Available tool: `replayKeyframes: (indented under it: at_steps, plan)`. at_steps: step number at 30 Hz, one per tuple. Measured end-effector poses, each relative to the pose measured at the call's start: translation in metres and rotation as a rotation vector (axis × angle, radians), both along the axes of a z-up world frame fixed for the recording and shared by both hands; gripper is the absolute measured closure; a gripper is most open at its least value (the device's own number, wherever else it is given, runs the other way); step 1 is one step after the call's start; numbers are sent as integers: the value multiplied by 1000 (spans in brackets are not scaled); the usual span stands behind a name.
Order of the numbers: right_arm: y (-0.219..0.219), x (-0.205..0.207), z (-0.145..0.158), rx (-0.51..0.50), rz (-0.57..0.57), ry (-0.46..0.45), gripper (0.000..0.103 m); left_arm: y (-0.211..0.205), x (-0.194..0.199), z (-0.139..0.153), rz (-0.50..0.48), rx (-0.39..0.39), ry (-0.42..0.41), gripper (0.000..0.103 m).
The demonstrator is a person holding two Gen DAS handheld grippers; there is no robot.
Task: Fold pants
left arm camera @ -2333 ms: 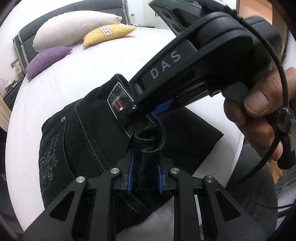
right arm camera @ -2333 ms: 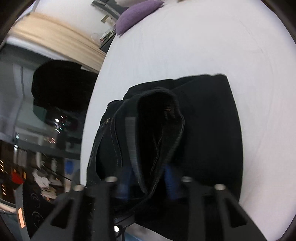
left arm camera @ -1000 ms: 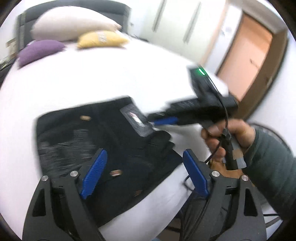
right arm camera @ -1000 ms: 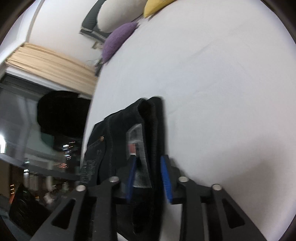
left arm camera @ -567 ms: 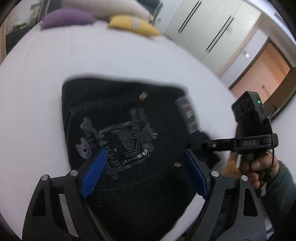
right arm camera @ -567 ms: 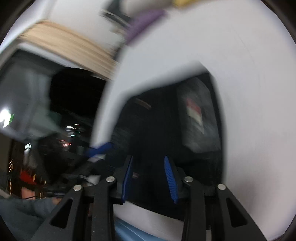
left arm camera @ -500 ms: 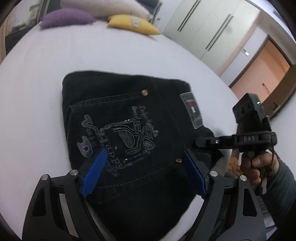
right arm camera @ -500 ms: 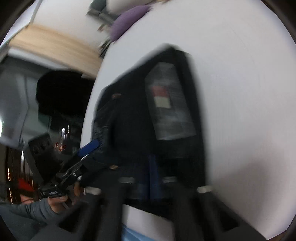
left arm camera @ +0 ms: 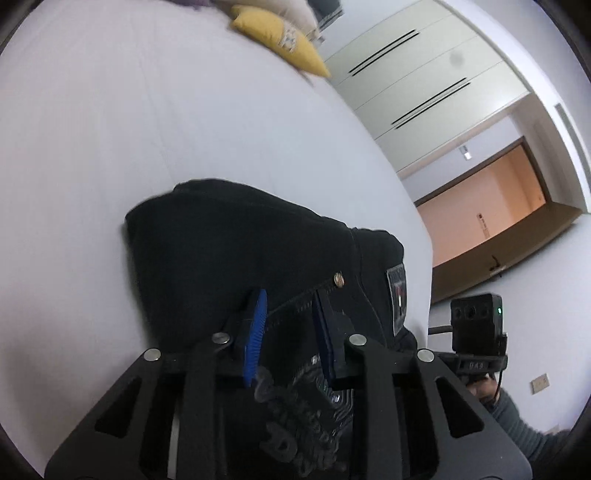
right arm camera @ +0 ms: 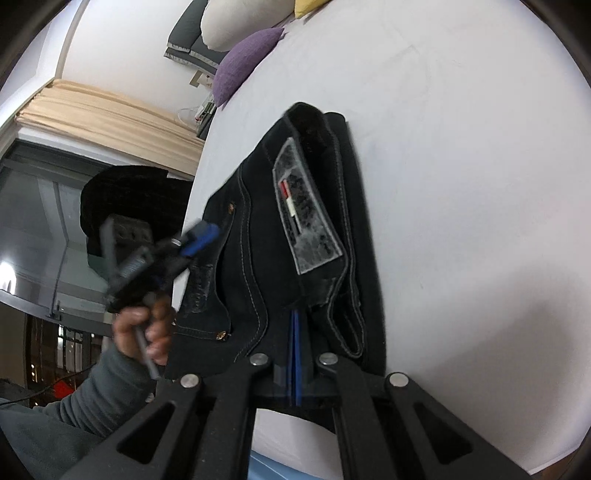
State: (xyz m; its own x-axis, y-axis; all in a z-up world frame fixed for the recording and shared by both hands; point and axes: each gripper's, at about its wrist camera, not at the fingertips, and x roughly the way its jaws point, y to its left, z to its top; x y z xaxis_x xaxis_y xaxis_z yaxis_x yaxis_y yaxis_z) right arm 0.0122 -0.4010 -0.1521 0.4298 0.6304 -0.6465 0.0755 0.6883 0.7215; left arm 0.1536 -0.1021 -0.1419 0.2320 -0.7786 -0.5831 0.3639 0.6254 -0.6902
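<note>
The folded black jeans [right arm camera: 295, 229], lying on the white bed [right arm camera: 461, 147], are judged heavy and limp, best taken at the stiff waistband, where the right tool [right arm camera: 295, 347] is clamped, the left tool [left arm camera: 290, 325] part-closed astride the pocket seam.

Black gripper [left arm camera: 290, 325], blue pads, grey sleeve [right arm camera: 70, 410]

Black pants [left arm camera: 236, 258] with pale contrast stitching, a brass rivet [left arm camera: 337, 280] and a grey patch [right arm camera: 308, 218] striped red and white lie on the white bed [left arm camera: 92, 129]. Blue pads line both black tools. Yellow pillow [left arm camera: 280, 35], purple cushion [right arm camera: 245, 62], beige curtain [right arm camera: 99, 118].
</note>
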Motion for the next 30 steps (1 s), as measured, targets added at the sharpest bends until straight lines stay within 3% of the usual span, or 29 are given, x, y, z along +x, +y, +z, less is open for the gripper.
replayKeyframes:
  at_steps: [1,4,7,14,16,19,21,23,25,27,28,29,30]
  plan:
    - [-2,-3,-1,1,-2,-2,103,4,-9,7,13,-1,-16,79]
    - [-4,-4,-3,3,-3,-5,103,0,-43,22,-85,-48,-43,79]
    - [-5,-5,-4,2,-8,-7,103,-16,-89,21,-184,100,-164,79]
    - [-6,-14,-7,20,-38,-25,103,20,-134,17,-177,-62,-106,78]
    - [-5,-16,-6,13,-40,-26,103,14,-133,8,-174,-52,-96,78]
    - [-2,-19,8,-26,-22,-20,102,2,-141,11,-198,6,-156,78]
    - [-2,-26,30,-37,-3,-54,85,-1,-147,17,-201,38,-156,78]
    - [-8,-34,51,-55,-16,-119,29,1,-151,28,-213,64,-147,78]
    - [-19,-38,69,-87,-48,-178,19,14,-153,42,-187,52,-144,76]
    - [-32,-30,71,-81,-65,-174,19,35,-148,56,-112,27,-160,50]
    - [-36,-23,68,-86,-76,-159,19,42,-144,59,-81,25,-168,9]
    - [-40,-16,65,-90,-82,-146,19,51,-138,61,-13,39,-186,0]
    - [-42,-10,60,-86,-81,-139,19,59,-132,60,36,49,-199,0]
